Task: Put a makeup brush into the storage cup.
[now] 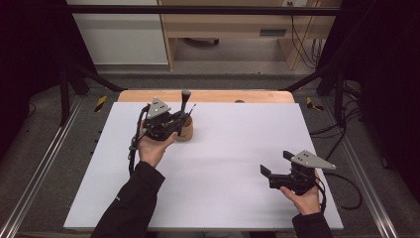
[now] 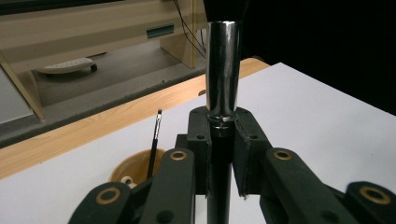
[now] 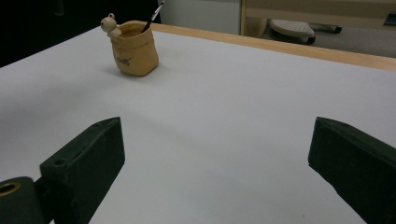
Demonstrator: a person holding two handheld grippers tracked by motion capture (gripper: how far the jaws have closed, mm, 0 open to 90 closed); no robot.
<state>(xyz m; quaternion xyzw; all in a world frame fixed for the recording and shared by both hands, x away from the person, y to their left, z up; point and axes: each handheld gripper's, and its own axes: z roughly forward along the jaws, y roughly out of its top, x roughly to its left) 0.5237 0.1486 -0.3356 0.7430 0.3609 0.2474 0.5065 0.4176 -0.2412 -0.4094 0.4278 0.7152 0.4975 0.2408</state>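
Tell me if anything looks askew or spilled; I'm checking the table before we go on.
Nothing stands out. The tan pouch-shaped holder stands upright on the white tabletop with a thin black brush leaning inside. The left gripper clamps a chrome-collared makeup brush upright. Nothing has spilled.

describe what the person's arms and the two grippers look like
Both arms wear dark long sleeves. Each hand-held gripper, left and right, is black with a grey three-cornered plate on top and a black trailing cable. Brass-coloured rivets mark the jaw links.
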